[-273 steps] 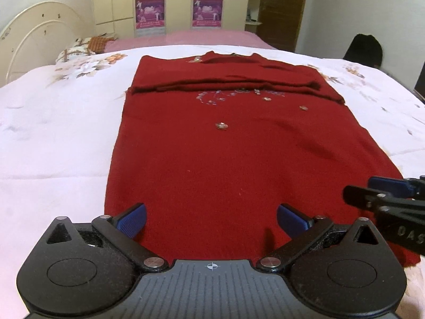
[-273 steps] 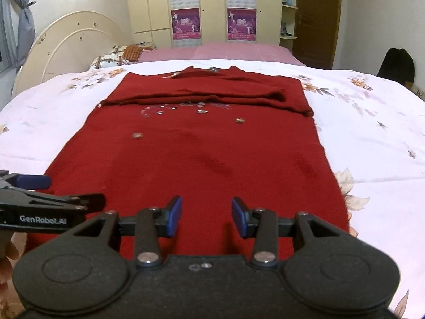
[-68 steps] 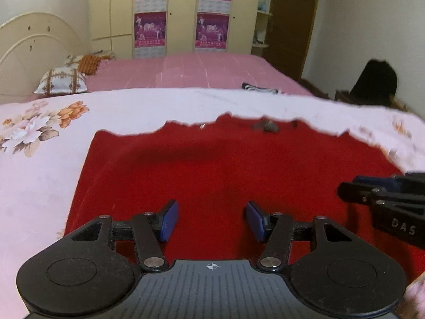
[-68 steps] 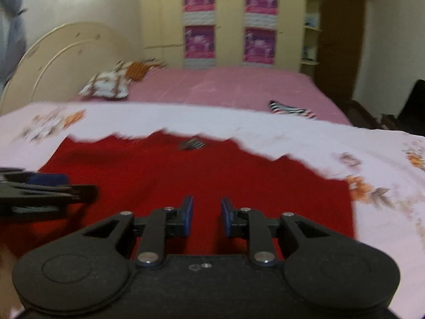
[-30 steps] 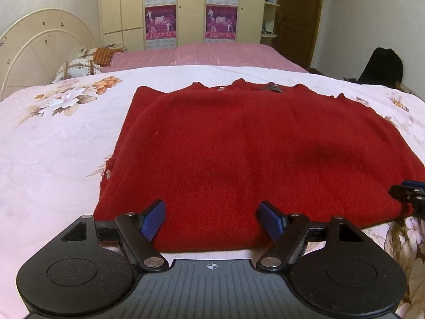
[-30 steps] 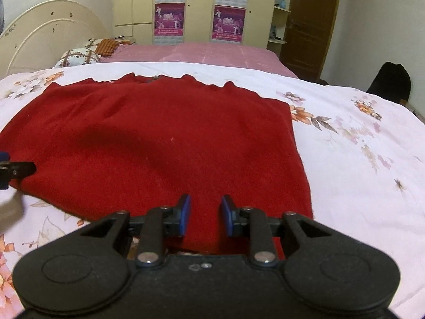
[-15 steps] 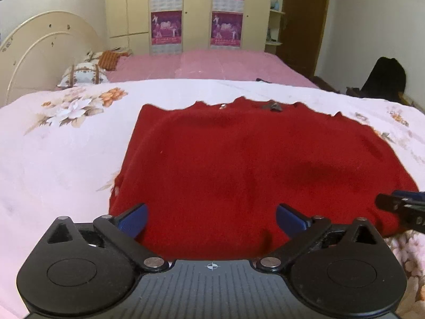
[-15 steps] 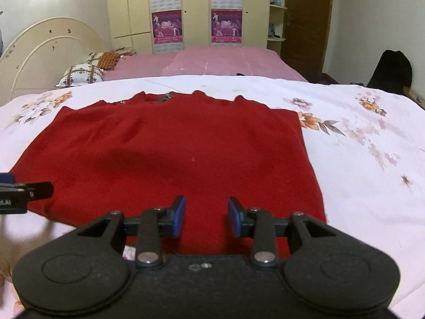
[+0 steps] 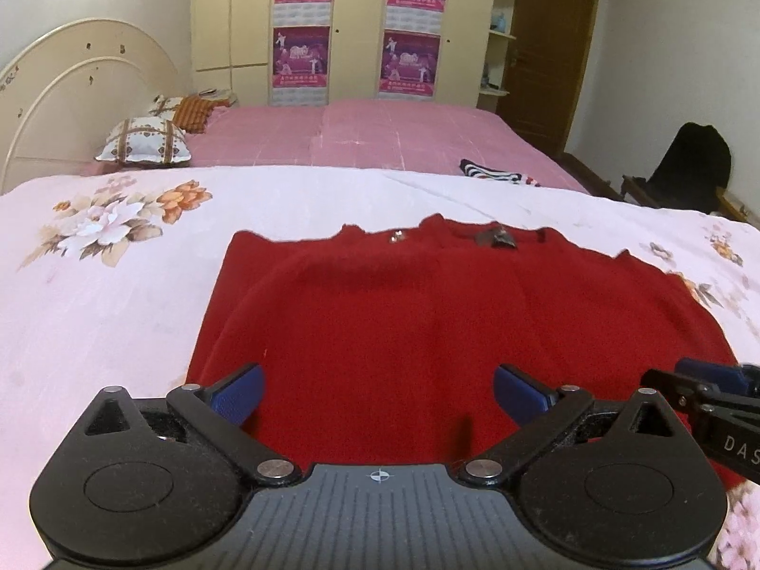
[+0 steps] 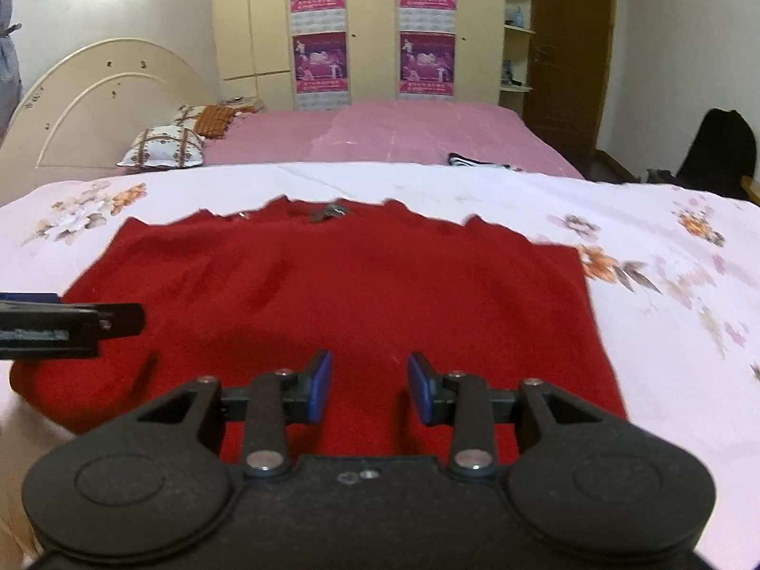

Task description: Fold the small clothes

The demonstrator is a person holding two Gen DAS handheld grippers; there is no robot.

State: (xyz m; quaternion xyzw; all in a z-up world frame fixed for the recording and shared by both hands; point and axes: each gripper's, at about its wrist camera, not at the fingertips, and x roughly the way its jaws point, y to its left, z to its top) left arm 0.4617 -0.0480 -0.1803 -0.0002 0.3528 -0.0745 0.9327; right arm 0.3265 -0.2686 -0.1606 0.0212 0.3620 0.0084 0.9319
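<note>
Two tools hung released above red sweater: your left tool gaped wide, right tool parted narrowly, nothing between. Sweater lay folded flat on floral bed. Risk: careless next pinch snagged only top layer, dragged fold apart.

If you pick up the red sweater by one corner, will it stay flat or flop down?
The red sweater would probably flop: it is soft knit, lying limp in folded layers on the bedspread. The fold would likely fall open. Its fuzzy surface looks unlikely to slip.
</note>
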